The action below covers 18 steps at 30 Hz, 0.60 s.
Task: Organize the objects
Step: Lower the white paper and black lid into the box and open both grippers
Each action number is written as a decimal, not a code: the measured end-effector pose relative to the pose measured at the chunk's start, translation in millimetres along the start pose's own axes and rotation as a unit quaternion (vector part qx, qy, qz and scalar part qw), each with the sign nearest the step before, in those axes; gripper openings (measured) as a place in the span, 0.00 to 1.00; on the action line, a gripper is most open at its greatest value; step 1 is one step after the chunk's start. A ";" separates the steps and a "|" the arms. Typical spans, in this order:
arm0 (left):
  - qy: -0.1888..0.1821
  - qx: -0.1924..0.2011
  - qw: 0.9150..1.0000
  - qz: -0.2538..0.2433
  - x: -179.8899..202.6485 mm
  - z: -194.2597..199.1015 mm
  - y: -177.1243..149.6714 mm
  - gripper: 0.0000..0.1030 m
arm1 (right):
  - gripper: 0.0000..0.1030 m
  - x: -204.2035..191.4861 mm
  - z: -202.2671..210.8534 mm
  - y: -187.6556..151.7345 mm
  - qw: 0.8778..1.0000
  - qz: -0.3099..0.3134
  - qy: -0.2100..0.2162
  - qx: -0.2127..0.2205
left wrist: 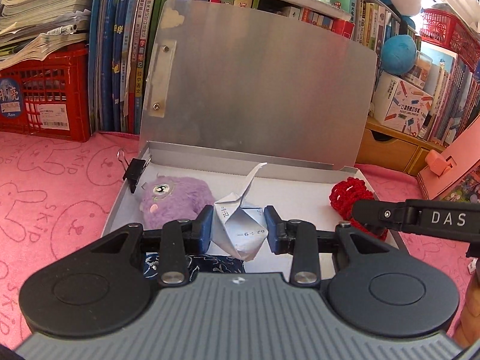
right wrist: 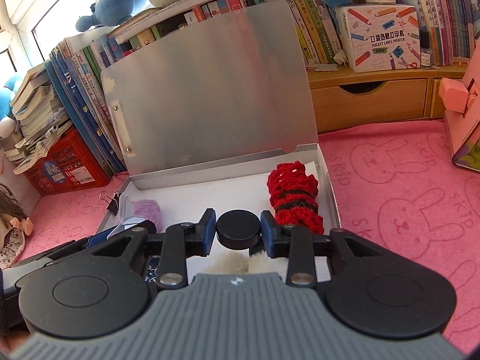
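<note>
Open grey box (left wrist: 300, 177) on the pink cloth receives the objects: left gripper (left wrist: 239, 226), fingers clamped on a folded paper crane (left wrist: 243, 225), and right gripper (right wrist: 238, 229), clamped on a black disc (right wrist: 238, 229), both hover over its floor, apparently for release.

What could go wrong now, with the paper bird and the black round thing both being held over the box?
The left gripper pinches the folded paper bird; a tighter squeeze could crush its folds. The right gripper holds the black round disc by its curved edge, so it might slip out onto the white fluffy thing below. The two grippers work close together over the box and could bump.
</note>
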State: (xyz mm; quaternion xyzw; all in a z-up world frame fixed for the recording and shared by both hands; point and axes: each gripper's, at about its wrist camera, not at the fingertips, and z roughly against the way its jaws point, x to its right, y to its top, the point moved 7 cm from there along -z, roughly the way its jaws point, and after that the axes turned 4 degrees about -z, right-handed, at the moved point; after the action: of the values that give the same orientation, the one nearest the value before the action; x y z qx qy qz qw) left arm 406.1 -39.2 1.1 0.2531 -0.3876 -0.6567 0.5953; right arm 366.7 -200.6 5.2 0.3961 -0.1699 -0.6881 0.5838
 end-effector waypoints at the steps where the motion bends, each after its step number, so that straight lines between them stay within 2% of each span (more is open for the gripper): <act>1: 0.000 -0.002 1.000 -0.003 0.4 -4.0 0.0 0.40 | 0.38 0.4 -4.5 0.8 1.000 0.000 -0.001 -0.003; 13: 0.004 -0.025 0.999 -0.043 9.7 -34.2 -9.1 0.41 | 0.40 5.9 -44.0 -2.2 1.000 0.006 -0.008 -0.022; 14: 0.004 -0.024 0.999 -0.044 10.8 -34.4 -9.3 0.43 | 0.52 6.7 -43.3 -2.1 1.000 0.006 -0.007 -0.020; 15: 0.002 -0.023 0.999 -0.046 11.7 -33.8 -9.4 0.48 | 0.57 6.9 -41.9 -1.5 1.000 0.004 -0.003 -0.018; 16: 0.002 -0.022 0.999 -0.048 13.0 -32.1 -9.4 0.56 | 0.59 6.9 -40.3 -1.2 1.000 0.002 0.001 -0.017; 18: 0.004 -0.016 0.998 -0.056 14.4 -27.7 -7.9 0.65 | 0.60 6.5 -34.4 0.9 1.000 0.000 0.003 -0.012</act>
State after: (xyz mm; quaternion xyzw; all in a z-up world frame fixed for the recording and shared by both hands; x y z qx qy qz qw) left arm 421.2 -59.1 -19.2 0.2677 -0.3598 -0.6938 0.5634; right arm 392.8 -199.1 -18.1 0.3908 -0.1595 -0.6892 0.5889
